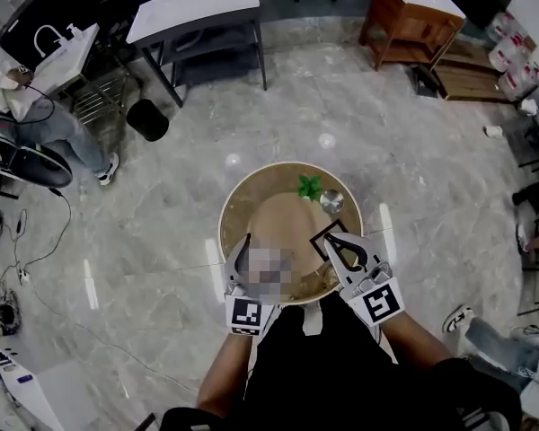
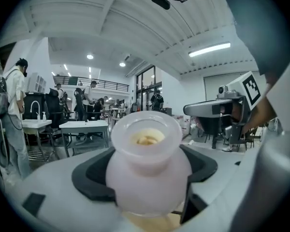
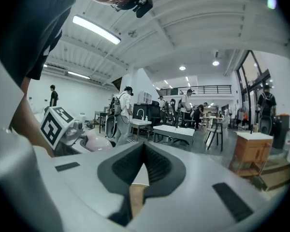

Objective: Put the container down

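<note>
A frosted pinkish container (image 2: 147, 163) with a wide neck and something yellowish inside sits between the black pads of my left gripper (image 2: 150, 178), which is shut on it. In the head view that left gripper (image 1: 249, 251) hangs over the near edge of the round wooden table (image 1: 251, 196); a mosaic patch covers the container there. My right gripper (image 1: 332, 242) is beside it on the right, jaws shut with nothing between them (image 3: 144, 149). From the right gripper view the container (image 3: 94, 140) shows to the left, next to the left gripper's marker cube (image 3: 56, 124).
A small green plant (image 1: 309, 186) and a metal bowl (image 1: 331, 202) stand at the table's far right. Beyond are a white-topped table (image 1: 198, 7), a wooden cabinet (image 1: 413, 16), a black bin (image 1: 147, 119), a seated person (image 1: 36, 124) and floor cables (image 1: 36, 268).
</note>
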`<state>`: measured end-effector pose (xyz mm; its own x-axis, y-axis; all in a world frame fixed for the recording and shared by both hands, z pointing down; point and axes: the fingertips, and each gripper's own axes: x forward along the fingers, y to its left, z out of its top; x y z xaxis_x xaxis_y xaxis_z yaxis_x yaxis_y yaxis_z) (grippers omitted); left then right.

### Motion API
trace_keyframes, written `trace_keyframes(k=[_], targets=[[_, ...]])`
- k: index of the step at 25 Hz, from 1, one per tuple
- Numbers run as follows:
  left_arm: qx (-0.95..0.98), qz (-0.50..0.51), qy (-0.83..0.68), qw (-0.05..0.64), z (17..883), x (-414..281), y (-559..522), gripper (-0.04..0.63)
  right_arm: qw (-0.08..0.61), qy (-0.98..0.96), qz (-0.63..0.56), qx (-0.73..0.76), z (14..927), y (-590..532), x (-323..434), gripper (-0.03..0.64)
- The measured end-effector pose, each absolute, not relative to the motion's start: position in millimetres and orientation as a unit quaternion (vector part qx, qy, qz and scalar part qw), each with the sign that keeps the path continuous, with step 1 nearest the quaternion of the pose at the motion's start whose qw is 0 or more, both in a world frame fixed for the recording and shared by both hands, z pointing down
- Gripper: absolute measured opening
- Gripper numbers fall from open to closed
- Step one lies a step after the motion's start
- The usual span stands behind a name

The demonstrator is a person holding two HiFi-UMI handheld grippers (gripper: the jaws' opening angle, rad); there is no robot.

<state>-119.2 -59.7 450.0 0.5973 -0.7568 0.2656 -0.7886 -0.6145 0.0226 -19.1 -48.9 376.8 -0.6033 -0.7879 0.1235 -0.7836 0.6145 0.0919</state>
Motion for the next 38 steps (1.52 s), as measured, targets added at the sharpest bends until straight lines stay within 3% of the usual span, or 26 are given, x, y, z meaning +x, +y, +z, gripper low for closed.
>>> trace_keyframes(k=[14, 29, 38], targets=[[0.876, 0.200, -0.430, 0.087, 600.9, -66.2, -134.6, 0.410, 0.088, -0.890, 0.085, 0.440, 501.4, -120.0, 32.3, 0.000], [0.872, 0.296, -0.373, 0.109, 818.3, -9.8, -175.2, 0.410, 0.131, -0.870, 0.209, 0.427, 678.2, -105.4, 55.3, 0.000], [0.873, 0.339, -0.338, 0.092, 887.7, 8.9, -183.5, 0.410, 0.141, -0.862, 0.239, 0.423, 724.1, -98.7, 66.8, 0.000]])
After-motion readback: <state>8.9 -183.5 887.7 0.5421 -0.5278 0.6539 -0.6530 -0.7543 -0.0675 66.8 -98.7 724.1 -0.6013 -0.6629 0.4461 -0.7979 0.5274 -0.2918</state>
